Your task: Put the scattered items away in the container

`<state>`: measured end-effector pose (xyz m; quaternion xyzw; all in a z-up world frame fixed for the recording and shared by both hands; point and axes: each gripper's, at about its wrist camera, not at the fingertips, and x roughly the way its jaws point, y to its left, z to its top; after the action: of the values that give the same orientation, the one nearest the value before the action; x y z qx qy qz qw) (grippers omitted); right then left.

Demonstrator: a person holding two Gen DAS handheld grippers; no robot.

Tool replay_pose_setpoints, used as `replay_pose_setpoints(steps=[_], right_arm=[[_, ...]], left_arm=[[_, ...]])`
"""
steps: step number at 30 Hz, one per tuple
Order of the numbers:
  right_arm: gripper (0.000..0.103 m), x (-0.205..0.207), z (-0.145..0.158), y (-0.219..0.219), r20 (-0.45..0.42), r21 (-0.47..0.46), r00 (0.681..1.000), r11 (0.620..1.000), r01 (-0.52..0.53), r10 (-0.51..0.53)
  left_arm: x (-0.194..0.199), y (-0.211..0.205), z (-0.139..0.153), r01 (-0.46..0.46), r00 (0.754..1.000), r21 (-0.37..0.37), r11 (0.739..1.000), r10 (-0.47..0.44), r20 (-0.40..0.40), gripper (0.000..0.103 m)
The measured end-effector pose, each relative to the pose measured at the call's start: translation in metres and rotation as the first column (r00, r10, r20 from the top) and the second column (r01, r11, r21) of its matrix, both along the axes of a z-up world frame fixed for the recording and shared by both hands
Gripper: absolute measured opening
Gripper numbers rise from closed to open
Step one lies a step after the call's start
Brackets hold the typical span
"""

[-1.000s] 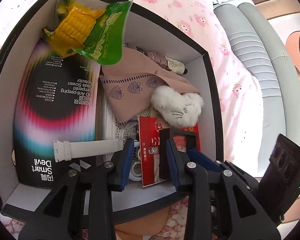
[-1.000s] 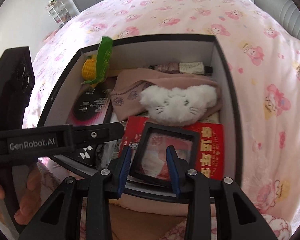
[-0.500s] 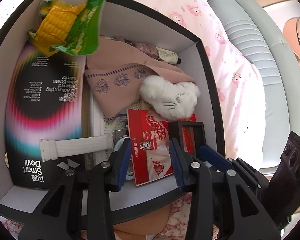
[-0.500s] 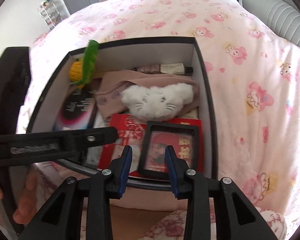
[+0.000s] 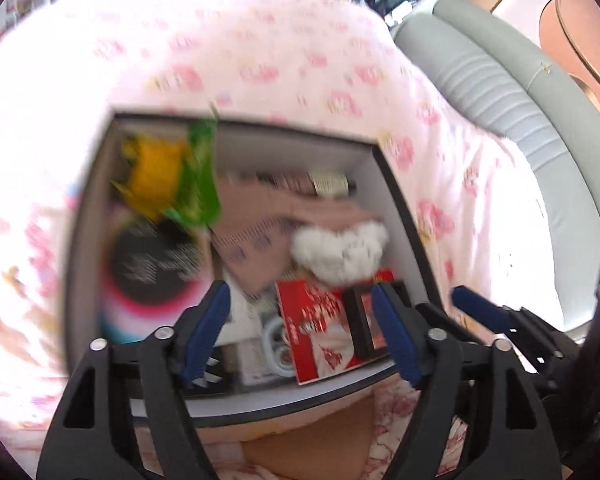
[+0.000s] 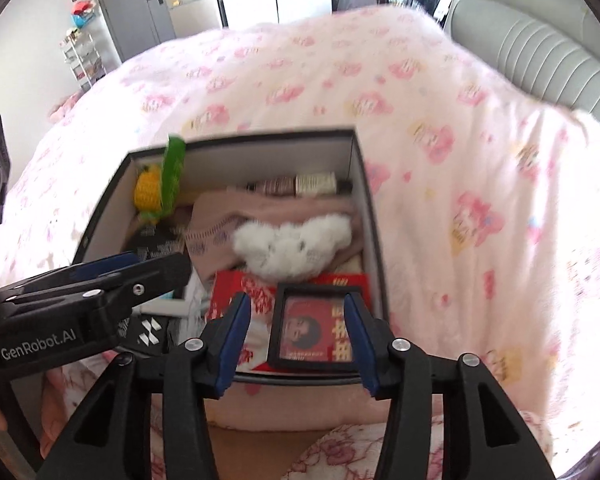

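Observation:
The black box (image 6: 370, 216) with white inner walls sits on the pink bed, and it also shows in the left wrist view (image 5: 396, 200). Inside lie a small black picture frame (image 6: 316, 330) on a red packet (image 6: 240, 292), a white plush (image 6: 292, 250), a pink cloth (image 6: 220, 220), a corn toy (image 6: 150, 190), a bottle (image 6: 300, 184) and a dark printed package (image 5: 152, 264). My right gripper (image 6: 298, 340) is open, its jaws either side of the frame, apart from it. My left gripper (image 5: 300, 328) is open and empty above the box's near edge.
The pink patterned blanket (image 6: 480, 184) covers the bed all round the box. A grey padded headboard (image 6: 540, 44) stands at the right. A grey cabinet (image 6: 140, 8) and a white rack (image 6: 84, 60) stand beyond the bed.
Both grippers have drawn back and risen from the box and opened wider. The right gripper has let go of the picture frame, which now lies on the red packet.

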<state>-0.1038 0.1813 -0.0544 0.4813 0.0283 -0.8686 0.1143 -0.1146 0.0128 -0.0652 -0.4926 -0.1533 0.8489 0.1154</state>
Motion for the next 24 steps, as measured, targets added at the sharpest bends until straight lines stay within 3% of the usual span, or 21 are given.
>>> replay_pose_setpoints(steps=[2, 4, 7, 10, 12, 18, 24], right_arm=[[0.046, 0.008, 0.021, -0.002, -0.063, 0.026, 0.998, 1.000, 0.004, -0.003], [0.055, 0.017, 0.041, -0.003, -0.131, 0.046, 0.991, 0.999, 0.025, -0.019], [0.061, 0.035, 0.069, 0.002, -0.193, 0.007, 0.981, 0.999, 0.038, -0.036], [0.070, 0.057, 0.083, 0.006, -0.233, -0.023, 0.972, 0.999, 0.040, -0.044], [0.070, 0.071, 0.081, 0.009, -0.239, -0.025, 0.969, 0.998, 0.054, -0.059], [0.070, 0.095, 0.080, 0.016, -0.236, -0.018, 0.969, 0.997, 0.072, -0.074], [0.070, 0.106, 0.084, 0.016, -0.246, -0.036, 0.967, 0.997, 0.061, -0.068]], left_arm=[[0.005, -0.012, 0.021, -0.029, 0.998, -0.024, 0.999, 0.028, -0.049, 0.088], [0.014, -0.013, 0.044, -0.068, 0.991, -0.070, 0.995, 0.059, -0.119, 0.093], [0.037, -0.011, 0.074, -0.123, 0.973, -0.140, 0.983, 0.092, -0.210, 0.102], [0.065, -0.019, 0.090, -0.060, 0.975, -0.097, 0.994, 0.037, -0.221, 0.102], [0.083, -0.023, 0.090, -0.084, 0.970, -0.072, 0.994, 0.065, -0.232, 0.102], [0.122, -0.015, 0.095, -0.130, 0.952, -0.201, 0.971, 0.065, -0.300, 0.102], [0.136, -0.010, 0.104, -0.124, 0.941, -0.188, 0.974, 0.055, -0.334, 0.102]])
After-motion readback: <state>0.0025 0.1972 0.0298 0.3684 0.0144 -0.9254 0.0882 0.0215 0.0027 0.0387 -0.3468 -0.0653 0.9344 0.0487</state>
